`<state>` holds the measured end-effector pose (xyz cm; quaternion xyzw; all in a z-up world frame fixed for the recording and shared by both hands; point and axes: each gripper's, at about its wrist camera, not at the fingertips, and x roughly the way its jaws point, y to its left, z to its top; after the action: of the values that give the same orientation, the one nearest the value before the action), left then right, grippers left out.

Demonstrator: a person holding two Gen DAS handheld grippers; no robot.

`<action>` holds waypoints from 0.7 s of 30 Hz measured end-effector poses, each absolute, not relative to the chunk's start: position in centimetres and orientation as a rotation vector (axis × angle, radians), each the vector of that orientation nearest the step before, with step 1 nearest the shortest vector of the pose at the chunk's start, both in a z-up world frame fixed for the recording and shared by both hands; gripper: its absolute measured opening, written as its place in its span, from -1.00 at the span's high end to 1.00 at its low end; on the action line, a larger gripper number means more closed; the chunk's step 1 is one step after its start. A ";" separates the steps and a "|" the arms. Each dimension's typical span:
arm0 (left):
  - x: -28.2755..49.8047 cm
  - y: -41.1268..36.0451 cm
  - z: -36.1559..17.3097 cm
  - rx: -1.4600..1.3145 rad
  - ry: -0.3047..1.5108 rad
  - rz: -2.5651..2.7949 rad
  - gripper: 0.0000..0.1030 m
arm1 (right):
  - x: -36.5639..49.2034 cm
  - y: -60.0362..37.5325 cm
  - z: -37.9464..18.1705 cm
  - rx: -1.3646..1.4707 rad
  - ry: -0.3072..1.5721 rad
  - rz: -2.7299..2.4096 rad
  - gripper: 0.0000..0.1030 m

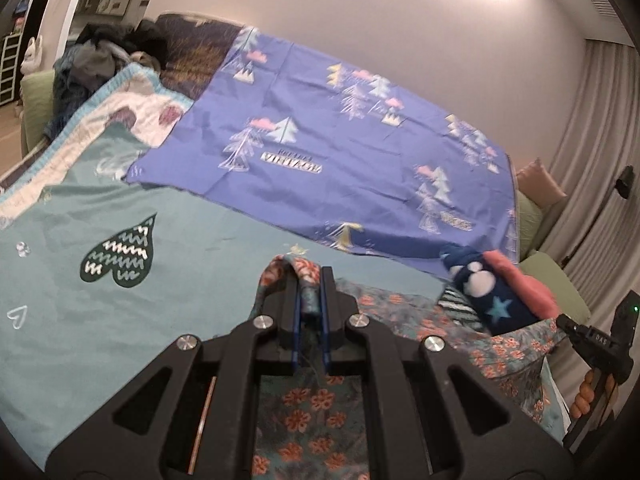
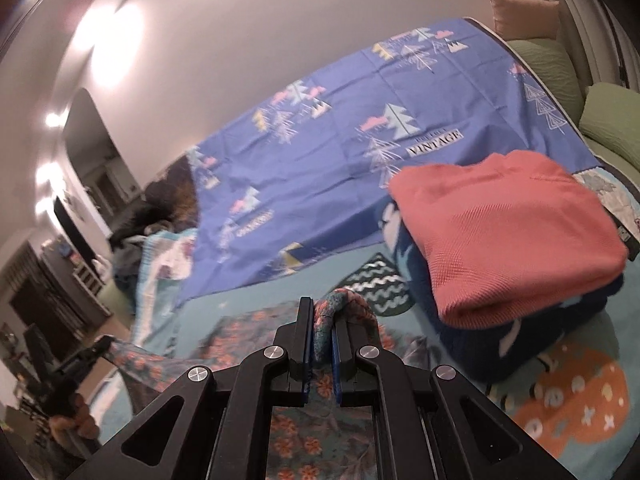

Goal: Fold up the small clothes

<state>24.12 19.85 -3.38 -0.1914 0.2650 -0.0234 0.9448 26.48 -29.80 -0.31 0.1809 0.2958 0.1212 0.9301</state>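
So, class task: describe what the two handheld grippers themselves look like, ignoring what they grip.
Both the left gripper and right gripper are matte black angular frames with triangular cut-outs, round silver bolt heads, and two narrow fingers lined with blue pads. No sleeves show.

Open, flat stretch of teal heart-print bedspread (image 1: 132, 280) and blue tree-print sheet (image 1: 340, 152) ahead. Blocked rightward by stacked folded coral knit top (image 2: 508, 232) over navy fleece garment (image 2: 520, 344); far corner crowded with heaped dark clothes (image 1: 108, 56).
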 end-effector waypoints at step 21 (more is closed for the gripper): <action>15.3 20.3 -8.3 -0.333 0.745 -0.110 -0.22 | 16.5 -35.3 -6.8 0.407 0.882 0.184 -0.04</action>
<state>15.29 20.34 -8.29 -0.1618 0.3621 -0.0532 0.9165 16.49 -35.30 -6.78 0.1951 0.4234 0.0884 0.8802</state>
